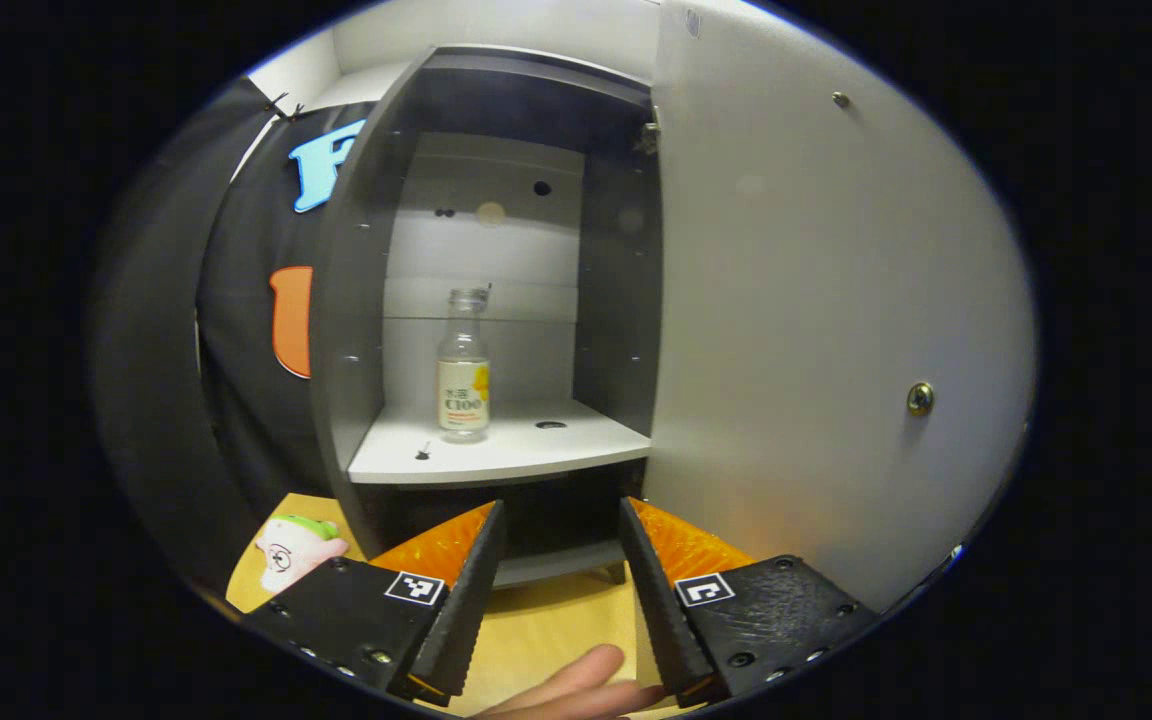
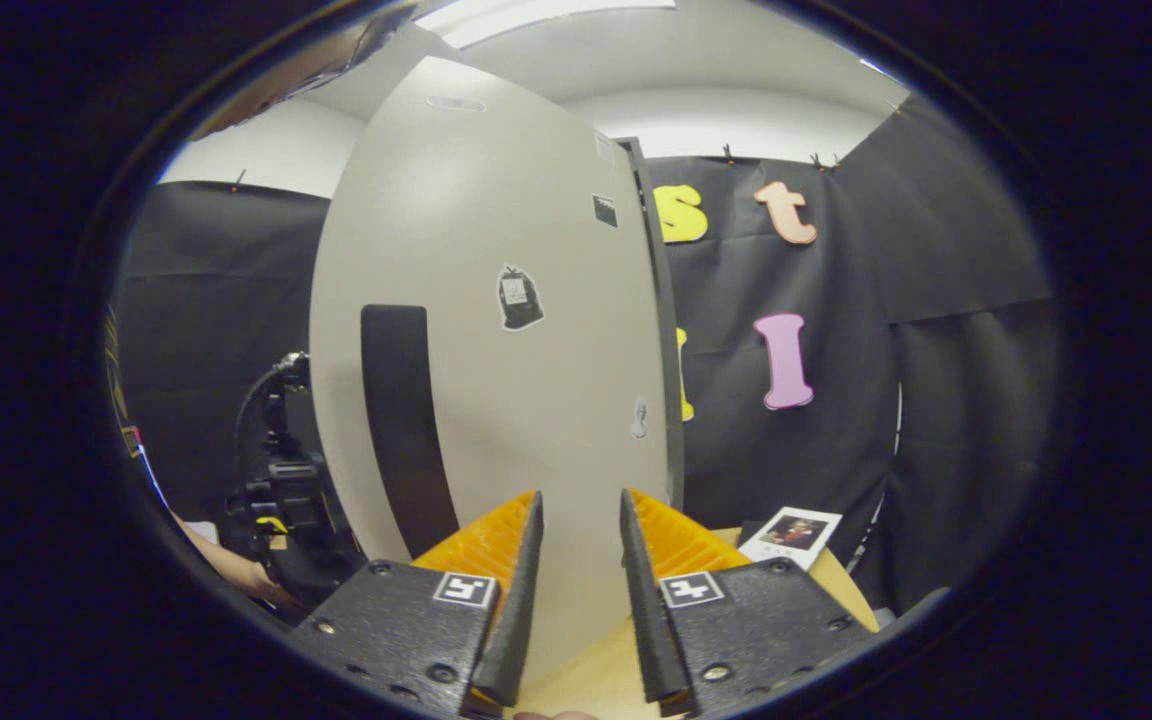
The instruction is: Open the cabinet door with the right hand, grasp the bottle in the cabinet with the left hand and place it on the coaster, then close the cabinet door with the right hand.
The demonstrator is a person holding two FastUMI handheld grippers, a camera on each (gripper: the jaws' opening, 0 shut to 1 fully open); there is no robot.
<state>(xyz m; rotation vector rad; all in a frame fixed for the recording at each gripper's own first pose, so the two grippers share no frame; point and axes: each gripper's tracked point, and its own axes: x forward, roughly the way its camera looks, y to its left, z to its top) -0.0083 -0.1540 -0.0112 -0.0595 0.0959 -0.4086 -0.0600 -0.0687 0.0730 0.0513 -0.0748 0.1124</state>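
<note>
We see the cabinet [image 1: 496,300] with its door [image 1: 816,330] swung wide. The bottle [image 1: 463,368] stands upright on the shelf [image 1: 506,450] inside, toward the cabinet's left wall. Our left gripper [image 1: 561,575] hangs open before the cabinet, below the shelf, grasping nothing. Our right gripper [image 2: 581,570] faces the door's outer side, fingers parted, beside its dark handle [image 2: 401,420].

The cabinet's pale shelf [image 1: 526,455] carries 1 bottle [image 1: 463,367] standing upright, left of the shelf's middle, while below the cabinet the wooden table [image 1: 556,620] bears a pink plush toy [image 1: 291,550] left of the cabinet's foot.
</note>
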